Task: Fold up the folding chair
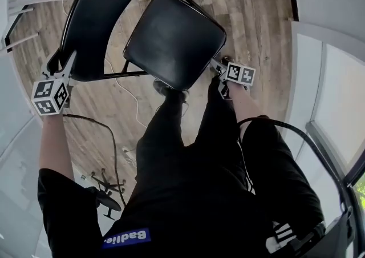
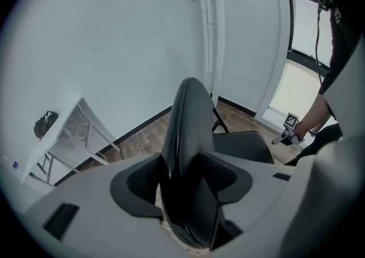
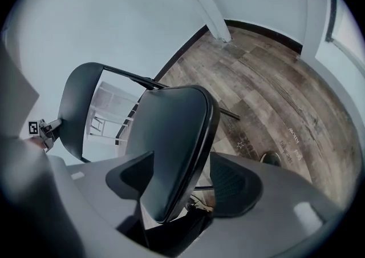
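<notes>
Chair: a black folding chair stands on the wooden floor [image 1: 251, 11], just in front of the person's legs [image 1: 188, 154] and away from the floor's edges along the white walls.
Fold state: by the look of it the chair is not yet folded; the seat [image 1: 174, 40] stands out from the backrest [image 1: 102, 17] with a clear gap between them.
Left gripper [image 1: 64, 65]: at the backrest's top edge. Its own view shows the jaws apart with the padded backrest [image 2: 188, 120] standing edge-on between them. The pads sit very close on either side, but I read no squeeze.
Right gripper [image 1: 217, 69]: at the seat's front edge, the side nearest the legs. In its own view the seat [image 3: 171, 137] passes between the spread jaws, and floor shows between the seat and the right-hand pad, so nothing is clamped.
Cross-check: each gripper appears small in the other's view, the right gripper [image 2: 282, 137] beside the seat [image 2: 239, 145] and the left gripper [image 3: 48, 131] by the backrest [image 3: 77, 103].
Step in hand: probably taking hold, one claw set over each part and neither yet biting.
Next move calls for: both jaws closing firmly, then the seat's front edge swinging up towards the backrest while the left holds the frame steady.
Watch: a cable [image 1: 114, 154] trails on the floor near the chair's legs.
</notes>
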Motion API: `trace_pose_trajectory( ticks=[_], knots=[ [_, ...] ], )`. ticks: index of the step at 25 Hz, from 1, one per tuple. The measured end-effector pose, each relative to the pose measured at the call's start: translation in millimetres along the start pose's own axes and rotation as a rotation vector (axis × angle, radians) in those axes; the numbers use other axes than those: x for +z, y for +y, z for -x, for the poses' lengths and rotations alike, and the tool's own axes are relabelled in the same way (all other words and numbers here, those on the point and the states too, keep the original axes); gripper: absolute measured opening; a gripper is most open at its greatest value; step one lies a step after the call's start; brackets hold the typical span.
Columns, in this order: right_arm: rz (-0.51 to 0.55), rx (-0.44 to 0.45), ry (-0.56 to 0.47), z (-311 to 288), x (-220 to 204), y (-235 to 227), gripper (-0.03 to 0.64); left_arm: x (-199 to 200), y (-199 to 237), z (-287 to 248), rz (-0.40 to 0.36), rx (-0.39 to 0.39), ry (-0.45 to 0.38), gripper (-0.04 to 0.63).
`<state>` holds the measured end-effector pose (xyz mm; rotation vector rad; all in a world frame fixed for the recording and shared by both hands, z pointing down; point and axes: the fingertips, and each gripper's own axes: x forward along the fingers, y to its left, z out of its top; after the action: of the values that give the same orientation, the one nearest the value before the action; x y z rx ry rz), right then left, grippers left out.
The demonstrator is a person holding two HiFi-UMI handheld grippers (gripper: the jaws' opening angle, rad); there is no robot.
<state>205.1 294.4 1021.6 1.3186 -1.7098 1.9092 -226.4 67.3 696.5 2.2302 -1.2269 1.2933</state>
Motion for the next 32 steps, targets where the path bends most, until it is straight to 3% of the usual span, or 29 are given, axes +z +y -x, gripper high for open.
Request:
trace_pose_trajectory(
  ticks=[3, 10, 14, 22, 26, 32],
  knots=[
    [-0.028, 0.013, 0.001, -16, 2, -17, 0.303, 2, -1, -4, 0.011, -0.02, -0.035, 0.206],
    [-0.159, 0.16, -0.058, -53, 9, -29, 0.393, 2, -8, -16, 0.066, -0.09, -0.082, 0.206],
    [-0.177, 0.204, -0.048, -73, 4, -28, 0.396, -1, -13, -27, 0.124, -0.131, -0.085, 0.206],
    [-0.2, 0.299, -0.017, -103, -5, -16, 0.393, 3, -21, -35, 0.138, -0.166, -0.095, 0.206],
    [-0.261, 0.302, -0.05, -102, -1, -17, 0.39, 3, -22, -34, 0.148, -0.179, -0.094, 0.204],
    [-0.263, 0.295, -0.028, -95, -3, -11, 0.382, -2, -20, -30, 0.161, -0.171, -0.089, 0.204]
  ],
)
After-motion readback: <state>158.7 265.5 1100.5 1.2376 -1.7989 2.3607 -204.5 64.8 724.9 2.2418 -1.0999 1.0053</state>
